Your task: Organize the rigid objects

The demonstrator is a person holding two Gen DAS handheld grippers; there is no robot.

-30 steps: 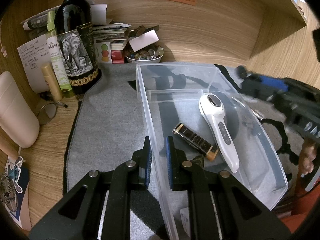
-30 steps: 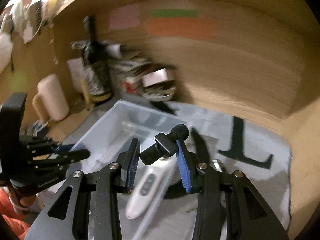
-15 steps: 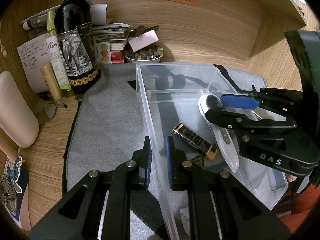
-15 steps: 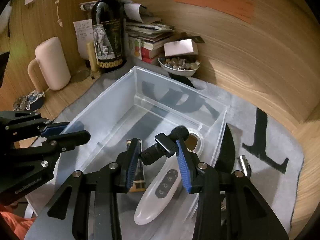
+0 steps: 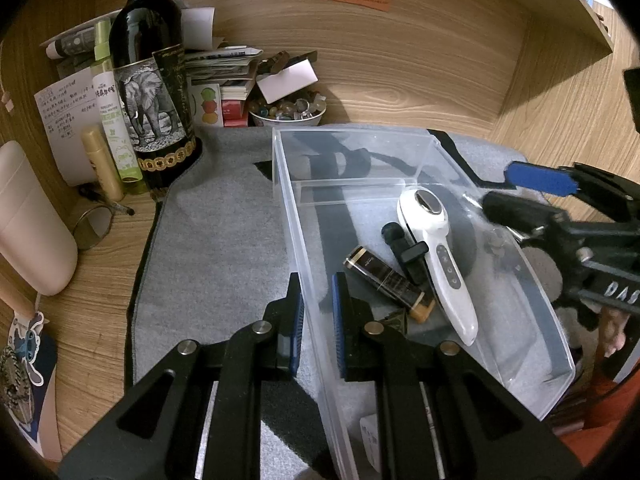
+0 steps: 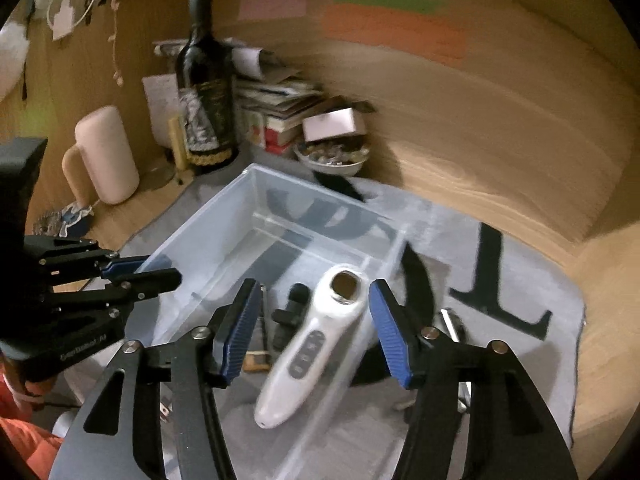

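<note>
Your right gripper (image 6: 312,324), its fingers just opened with nothing between them, hovers over the bin (image 5: 400,136); the black clip (image 5: 404,252) lies inside beside the white wand (image 5: 440,256). Lift clear without nudging them. Your left gripper (image 5: 316,312) pinches the bin's wall; hold steady.

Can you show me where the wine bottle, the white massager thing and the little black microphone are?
wine bottle (image 5: 154,108): left wrist view, on the elephant label.
white massager (image 5: 442,248): left wrist view, on the handle's upper part.
black microphone (image 5: 404,250): left wrist view, on its body near the clip.
</note>
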